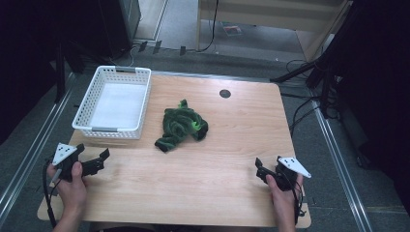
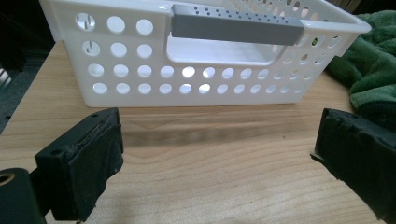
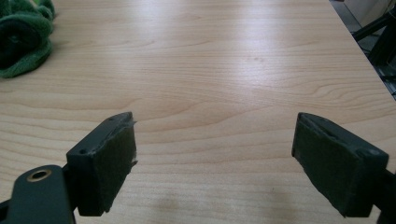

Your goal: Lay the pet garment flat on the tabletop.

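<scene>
Both grippers sit released and empty, left gripper (image 1: pixel 99 161) lower left near the white basket (image 1: pixel 87 104), right gripper (image 1: pixel 260 170) lower right, green cloth (image 1: pixel 181 124) mid-frame.

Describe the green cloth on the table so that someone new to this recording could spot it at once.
Start at the wooden table and find the white perforated basket at its far left corner. Just right of the basket, near the table's middle, lies the green cloth. It is the one soft, crumpled thing there, dark green with a bright green patch.
</scene>
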Demonstrator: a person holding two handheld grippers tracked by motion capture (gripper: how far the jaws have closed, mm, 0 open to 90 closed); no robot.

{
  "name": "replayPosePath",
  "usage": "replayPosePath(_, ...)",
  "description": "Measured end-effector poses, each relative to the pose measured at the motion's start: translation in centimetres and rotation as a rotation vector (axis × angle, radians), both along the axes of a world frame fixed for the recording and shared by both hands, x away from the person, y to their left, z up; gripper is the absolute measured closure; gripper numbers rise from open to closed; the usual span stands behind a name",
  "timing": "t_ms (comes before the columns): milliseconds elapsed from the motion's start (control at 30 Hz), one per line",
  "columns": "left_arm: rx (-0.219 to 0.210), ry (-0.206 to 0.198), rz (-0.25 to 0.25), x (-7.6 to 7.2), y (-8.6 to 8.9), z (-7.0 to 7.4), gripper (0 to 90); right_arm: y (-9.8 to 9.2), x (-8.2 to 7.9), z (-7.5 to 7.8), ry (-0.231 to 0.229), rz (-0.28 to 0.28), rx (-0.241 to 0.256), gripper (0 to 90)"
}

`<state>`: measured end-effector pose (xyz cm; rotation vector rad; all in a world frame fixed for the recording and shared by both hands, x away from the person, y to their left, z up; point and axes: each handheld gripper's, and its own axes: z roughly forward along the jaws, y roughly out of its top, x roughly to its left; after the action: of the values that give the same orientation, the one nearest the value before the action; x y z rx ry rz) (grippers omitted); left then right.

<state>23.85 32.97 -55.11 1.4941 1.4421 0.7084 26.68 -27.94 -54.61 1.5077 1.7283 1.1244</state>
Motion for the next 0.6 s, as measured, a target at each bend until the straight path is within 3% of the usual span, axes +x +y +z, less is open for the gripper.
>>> replayPosePath(467, 0.000, 0.002, -0.001, 0.02, -0.01, 0.00, 1.5, -0.02, -0.06, -0.01, -0.004, 0.007, 0.003, 14.0)
replayPosePath(600, 0.001, 0.002, -0.001, 0.02, -0.05, 0.00, 1.5, 0.18, -0.16, 0.02, -0.015, 0.006, -0.018, 14.6)
